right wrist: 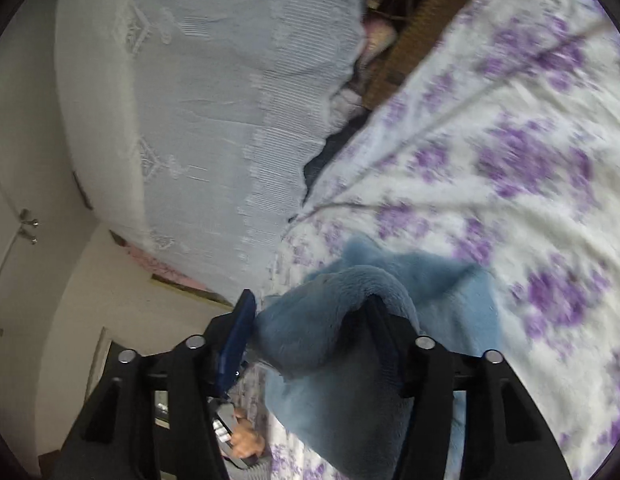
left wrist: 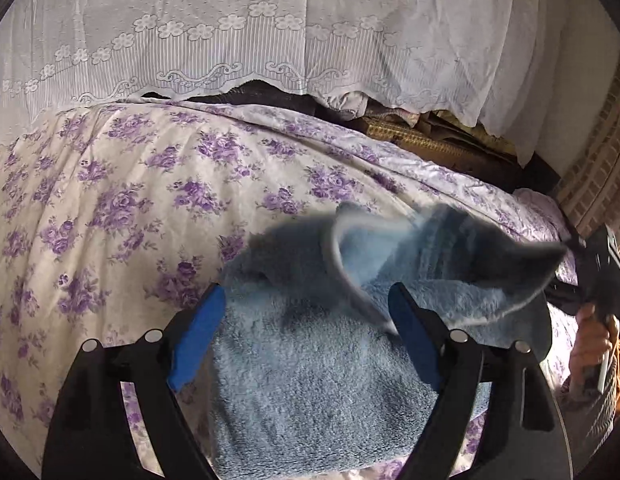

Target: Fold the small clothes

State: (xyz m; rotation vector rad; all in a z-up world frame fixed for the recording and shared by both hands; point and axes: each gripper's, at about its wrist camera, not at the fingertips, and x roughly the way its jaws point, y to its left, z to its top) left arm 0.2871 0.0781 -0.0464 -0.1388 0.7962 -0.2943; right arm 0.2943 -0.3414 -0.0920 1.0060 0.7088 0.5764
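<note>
On a bed spread with a purple-flowered sheet [left wrist: 122, 200], a fluffy blue cloth [left wrist: 310, 380] lies partly folded, its lower half flat on the sheet and its upper edge lifted and blurred. The left gripper [left wrist: 306, 316] hovers over the flat part with its jaws spread wide; the blue pads [left wrist: 198, 340] stand either side of the cloth and neither presses on it. Behind the bed hangs a white lace cover [left wrist: 270, 40] with a flower border, draped over stacked bedding.

At the far right of the left wrist view, a hand [left wrist: 594, 340] holds the other tool's handle. In the right wrist view, the right gripper [right wrist: 310, 340] points along the bed with its jaws parted. A bunched fold of the blue cloth drapes over the right-hand finger [right wrist: 386, 340] and fills the gap between the two, while the left-hand blue pad [right wrist: 236, 344] stands just clear of the fabric. Whether the cloth is pinched or merely hanging there cannot be told.
</note>
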